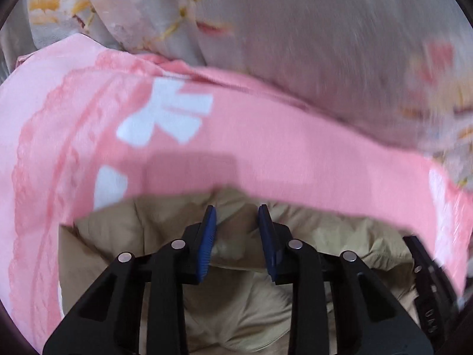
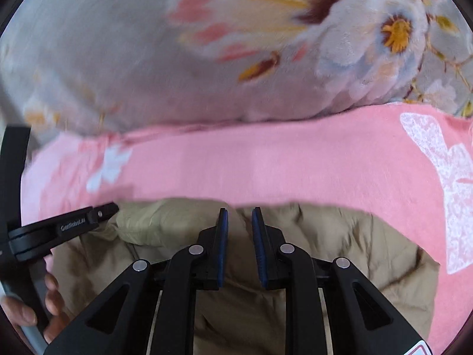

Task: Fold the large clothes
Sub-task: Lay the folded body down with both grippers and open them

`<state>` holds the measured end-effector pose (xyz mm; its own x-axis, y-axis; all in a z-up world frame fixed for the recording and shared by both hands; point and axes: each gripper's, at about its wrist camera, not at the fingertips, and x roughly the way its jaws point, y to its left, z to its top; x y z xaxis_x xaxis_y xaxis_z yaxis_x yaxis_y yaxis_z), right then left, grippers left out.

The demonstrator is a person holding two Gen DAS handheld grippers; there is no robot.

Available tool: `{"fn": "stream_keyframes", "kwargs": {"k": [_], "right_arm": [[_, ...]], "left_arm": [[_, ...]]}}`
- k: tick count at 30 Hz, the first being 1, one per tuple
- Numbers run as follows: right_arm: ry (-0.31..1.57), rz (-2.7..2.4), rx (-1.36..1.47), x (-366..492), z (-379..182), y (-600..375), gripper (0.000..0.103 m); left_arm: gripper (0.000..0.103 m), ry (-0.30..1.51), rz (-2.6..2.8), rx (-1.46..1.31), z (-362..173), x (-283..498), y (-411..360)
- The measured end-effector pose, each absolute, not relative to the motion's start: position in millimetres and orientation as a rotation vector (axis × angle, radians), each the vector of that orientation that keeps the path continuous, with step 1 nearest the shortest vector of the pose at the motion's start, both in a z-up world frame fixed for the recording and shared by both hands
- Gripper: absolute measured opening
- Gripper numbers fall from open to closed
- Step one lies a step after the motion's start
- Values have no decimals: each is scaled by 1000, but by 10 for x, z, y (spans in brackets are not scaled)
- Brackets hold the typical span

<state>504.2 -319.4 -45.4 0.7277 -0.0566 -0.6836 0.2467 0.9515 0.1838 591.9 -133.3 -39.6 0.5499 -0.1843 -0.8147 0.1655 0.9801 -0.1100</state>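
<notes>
Two claws hang parted and empty over a rumpled tan garment point(image 1: 236, 301) lying on a pink sheet point(image 1: 266, 159) printed with white bows, the left claw point(image 1: 237, 222) and right claw point(image 2: 239, 222) each with blue pads clear of the cloth. Behind, a grey floral blanket point(image 2: 147, 59) smears into motion blur. The garment's shape is hard to read, its lower part hidden behind the black fingers and cut off by the frame; a hand point(image 2: 44, 304) shows at the right view's edge.

Pink bedsheet point(image 2: 266, 162), tan garment point(image 2: 340, 251) on it, floral quilt point(image 2: 118, 59) behind
</notes>
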Motion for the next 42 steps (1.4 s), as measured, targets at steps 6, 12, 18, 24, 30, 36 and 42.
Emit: {"fn": "stream_keyframes", "kwargs": {"k": [6,12,18,24,30,36,42], "right_arm": [[773,-225,162,4872,-745,-3188,8],[784,-239,155,4923,-917,-3156,7],[794,-252,127,4969,-967,-3110,7],[795,-243,139,4985,-982,-3127,7],[794,-244,136,4984,-986,-3130,7],[793,-247,131,4992,-985,-3121,7],[793,-247,130,4995,-987,-3116,7]], "left_arm": [[28,905,-210,93,-677,5569,-1286],[28,829,-188,154,-784,5456,-1344],[28,776,-151,204,-796,5408,-1437],[28,766,-140,220,-804,5413,-1458],[28,762,-133,229,-816,5411,-1477],[28,760,-132,232,-824,5417,-1479],[28,757,-130,239,-828,5408,-1484]]}}
